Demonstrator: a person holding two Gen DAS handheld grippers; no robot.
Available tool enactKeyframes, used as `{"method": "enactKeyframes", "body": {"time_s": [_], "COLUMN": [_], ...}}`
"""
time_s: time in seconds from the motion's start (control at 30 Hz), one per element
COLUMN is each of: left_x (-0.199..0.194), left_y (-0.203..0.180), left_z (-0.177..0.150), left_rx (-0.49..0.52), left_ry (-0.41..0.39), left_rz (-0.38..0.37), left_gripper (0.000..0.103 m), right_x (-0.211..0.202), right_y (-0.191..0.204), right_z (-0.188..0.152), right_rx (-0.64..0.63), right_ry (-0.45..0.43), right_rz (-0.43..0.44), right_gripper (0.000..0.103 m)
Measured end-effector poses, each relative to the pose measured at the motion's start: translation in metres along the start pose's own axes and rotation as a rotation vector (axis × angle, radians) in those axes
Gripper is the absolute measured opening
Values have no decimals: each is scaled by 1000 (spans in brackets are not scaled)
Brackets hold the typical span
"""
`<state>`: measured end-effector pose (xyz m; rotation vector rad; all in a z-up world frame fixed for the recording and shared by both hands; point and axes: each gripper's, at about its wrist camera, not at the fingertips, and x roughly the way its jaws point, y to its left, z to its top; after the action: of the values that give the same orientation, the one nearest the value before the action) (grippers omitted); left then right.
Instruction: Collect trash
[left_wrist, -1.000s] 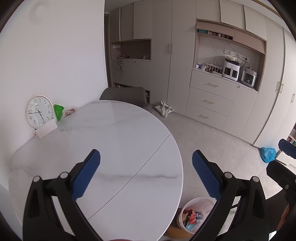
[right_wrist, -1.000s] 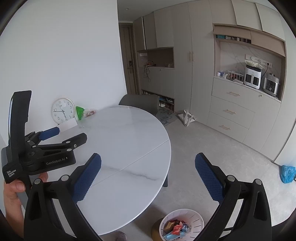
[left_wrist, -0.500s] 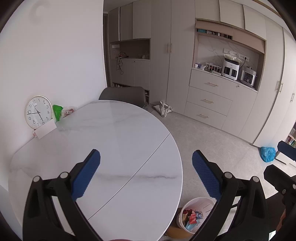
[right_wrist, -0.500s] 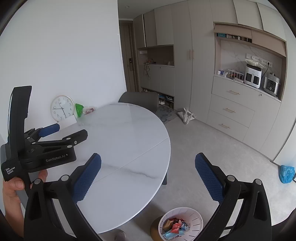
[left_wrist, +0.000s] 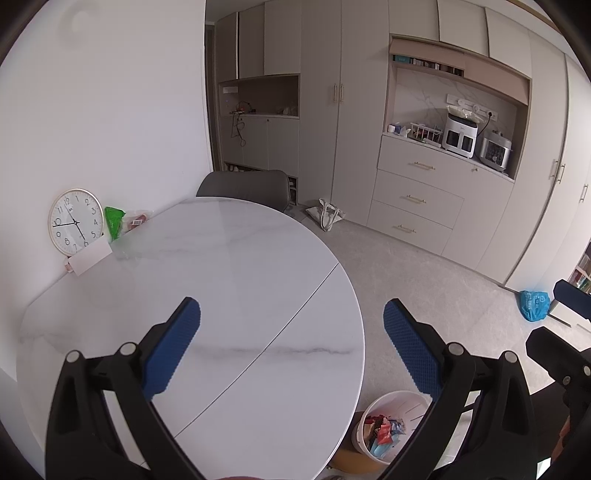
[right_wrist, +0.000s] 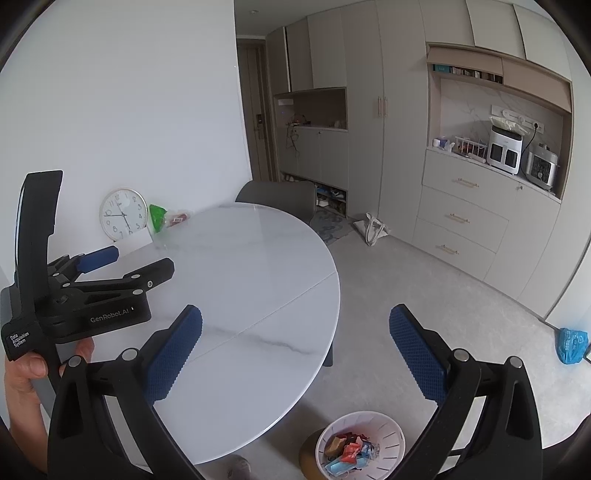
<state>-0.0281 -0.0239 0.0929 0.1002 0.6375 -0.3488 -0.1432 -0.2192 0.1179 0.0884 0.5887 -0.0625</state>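
A white waste bin with several coloured wrappers stands on the floor by the round white marble table; it also shows in the right wrist view. A green packet and a red wrapper lie at the table's far left edge by the wall. My left gripper is open and empty above the table's near side; it also shows in the right wrist view. My right gripper is open and empty, over the table edge and the bin.
A round clock and a white card lean on the wall at the table's left. A grey chair stands behind the table. A tote bag and a blue bag lie on the floor by the cabinets.
Both views have drifted slightly; the right gripper has sunk a little in the left wrist view. Both grippers stay open and empty.
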Motion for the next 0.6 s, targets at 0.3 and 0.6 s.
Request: {"method": "enactKeyframes", "body": {"time_s": [0.3, 0.6], "left_x": [0, 4], "left_y": [0, -1], "left_z": [-1, -3], "left_rx": [1, 4], "left_ry": [-3, -11], "left_rz": [7, 29], "left_gripper": [95, 95], "right_x": [0, 3], "right_y": [0, 1], "right_z": [0, 0], "right_rx": [0, -1], "right_ry": [2, 6], "right_rz": [-2, -1], "right_gripper": [101, 101]}}
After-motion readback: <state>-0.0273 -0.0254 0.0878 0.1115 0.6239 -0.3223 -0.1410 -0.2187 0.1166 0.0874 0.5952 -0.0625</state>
